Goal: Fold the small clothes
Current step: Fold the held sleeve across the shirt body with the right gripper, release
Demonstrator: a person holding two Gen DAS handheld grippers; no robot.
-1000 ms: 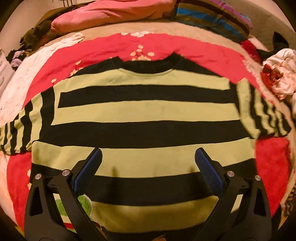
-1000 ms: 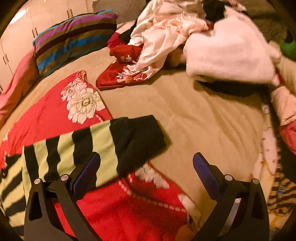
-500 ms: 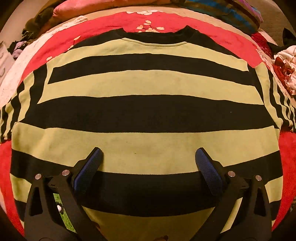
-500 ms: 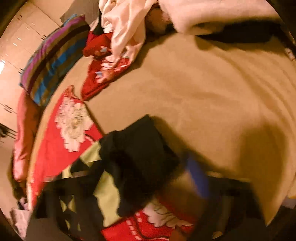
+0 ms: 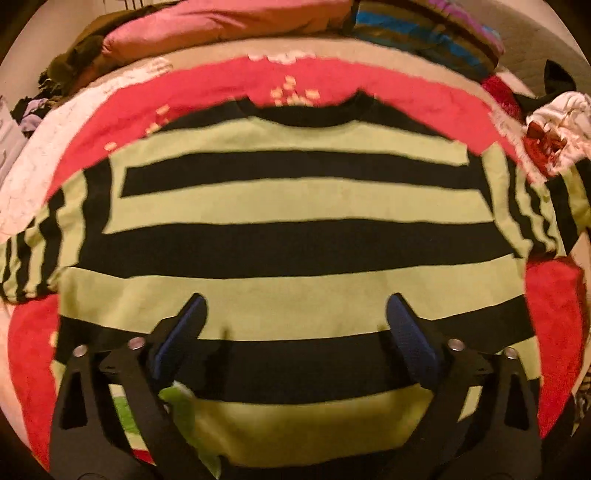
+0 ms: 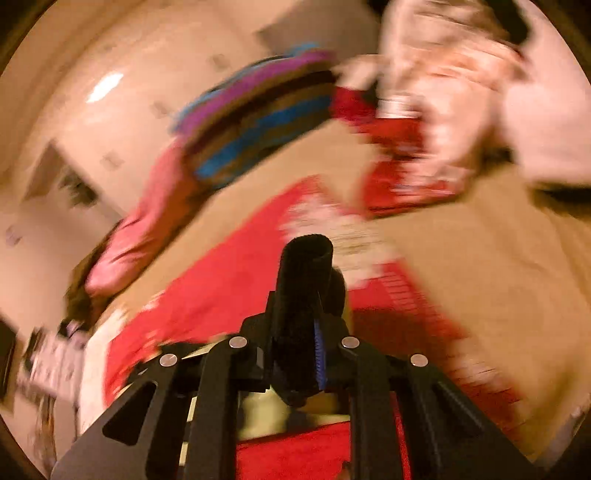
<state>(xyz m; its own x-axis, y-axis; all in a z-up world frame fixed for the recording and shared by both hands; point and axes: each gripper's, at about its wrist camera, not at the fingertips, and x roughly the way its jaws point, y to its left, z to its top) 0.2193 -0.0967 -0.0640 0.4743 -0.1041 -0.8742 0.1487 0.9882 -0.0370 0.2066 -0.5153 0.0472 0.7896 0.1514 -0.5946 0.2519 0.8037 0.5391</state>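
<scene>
A black and lime-green striped sweater lies flat, back up, on a red flowered blanket, collar far from me, both sleeves spread sideways. My left gripper is open and empty, hovering over the sweater's lower part. My right gripper is shut on the sweater's black sleeve cuff, which sticks up between the fingers, lifted above the red blanket. The right wrist view is blurred.
A pink pillow and a striped pillow lie at the bed's head. A pile of white and red clothes sits at the right; it also shows in the right wrist view. The tan bedcover spreads to the right.
My right gripper closed on the sleeve cuff and lifted it, swinging fast. My left gripper dipped close over the sweater, then pulled back up, still open.
</scene>
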